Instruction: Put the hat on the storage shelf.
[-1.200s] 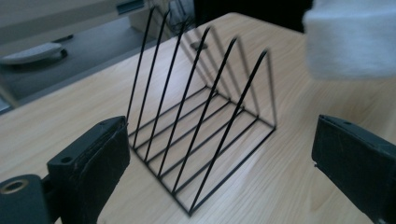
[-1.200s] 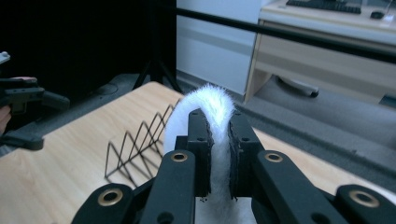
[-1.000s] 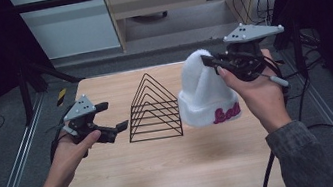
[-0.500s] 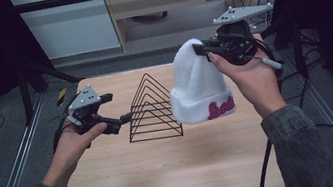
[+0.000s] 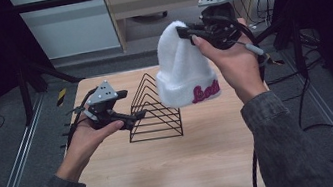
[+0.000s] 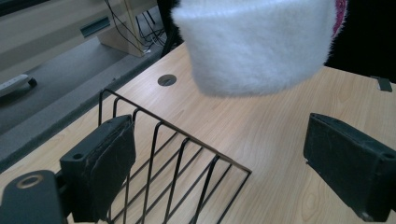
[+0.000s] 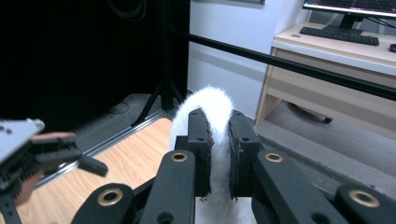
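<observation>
Above the table [image 5: 167, 174] | right gripper [image 5: 185, 32] jaws pinch white beanie [image 5: 183, 68] | left gripper [image 5: 135, 116] jaws wide, empty, beside wire rack [image 5: 154, 110]

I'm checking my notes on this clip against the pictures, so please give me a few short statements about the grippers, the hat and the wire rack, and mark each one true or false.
1. The right gripper is clamped on the top of the white beanie. True.
2. The beanie lies flat on the table. False: it hangs in the air from the right gripper, above the table.
3. The left gripper is open, with nothing between its jaws. True.
4. The black wire rack is held up by the left gripper. False: it stands on the table, beside that gripper.
5. The beanie bears red lettering on its cuff. True.
</observation>
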{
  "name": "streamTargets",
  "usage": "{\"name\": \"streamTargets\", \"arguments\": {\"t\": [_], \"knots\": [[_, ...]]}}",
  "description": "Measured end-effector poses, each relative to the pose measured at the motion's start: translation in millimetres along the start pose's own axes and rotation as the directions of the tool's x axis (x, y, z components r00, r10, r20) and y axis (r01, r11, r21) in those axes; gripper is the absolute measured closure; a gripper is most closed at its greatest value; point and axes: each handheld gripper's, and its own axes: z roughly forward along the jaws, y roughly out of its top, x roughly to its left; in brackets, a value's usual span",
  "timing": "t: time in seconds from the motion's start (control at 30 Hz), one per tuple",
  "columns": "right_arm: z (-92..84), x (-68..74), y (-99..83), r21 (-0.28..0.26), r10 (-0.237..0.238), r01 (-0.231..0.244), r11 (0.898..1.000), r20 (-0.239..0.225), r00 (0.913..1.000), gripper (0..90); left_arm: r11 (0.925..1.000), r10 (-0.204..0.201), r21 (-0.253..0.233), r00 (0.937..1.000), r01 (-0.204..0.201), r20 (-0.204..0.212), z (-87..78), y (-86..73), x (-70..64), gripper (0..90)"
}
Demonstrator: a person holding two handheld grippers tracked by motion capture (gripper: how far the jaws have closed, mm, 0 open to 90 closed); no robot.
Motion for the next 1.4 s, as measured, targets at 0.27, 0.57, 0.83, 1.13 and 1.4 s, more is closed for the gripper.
{"name": "streamTargets", "arguments": {"t": [0.27, 0.57, 0.83, 1.13, 1.4], "knots": [[8.8, 11.0, 8.3, -0.022, -0.001, 0.001, 1.0, -0.027, 0.9996, 81.8, 0.9995, -0.021, -0.022, 0.9998, 0.021, 0.005, 2.6, 2.5, 0.9, 10.0], [16.3, 20.8, 8.6, -0.02, -0.013, 0.012, 1.0, -0.053, 0.9985, 81.7, 0.9989, -0.036, -0.03, 0.9993, 0.036, 0.014, 1.7, 2.8, 0.9, 10.3], [23.2, 27.6, 9.9, -0.029, -0.013, 0.011, 1.0, -0.076, 0.997, 81.6, 0.9986, -0.042, -0.032, 0.9988, 0.043, 0.024, 8.0, 5.8, -0.5, 10.6], [32.0, 38.0, 9.9, -0.037, -0.013, 0.008, 0.999, -0.126, 0.992, 81.6, 0.9968, -0.074, -0.03, 0.9971, 0.074, 0.016, 24.8, 11.0, 7.2, 6.5], [34.8, 45.4, 10.7, -0.044, -0.027, 0.02, 0.999, -0.16, 0.9868, 81.6, 0.9945, -0.101, -0.021, 0.9936, 0.103, 0.05, 34.4, 10.2, 9.9, 20.1]]}}
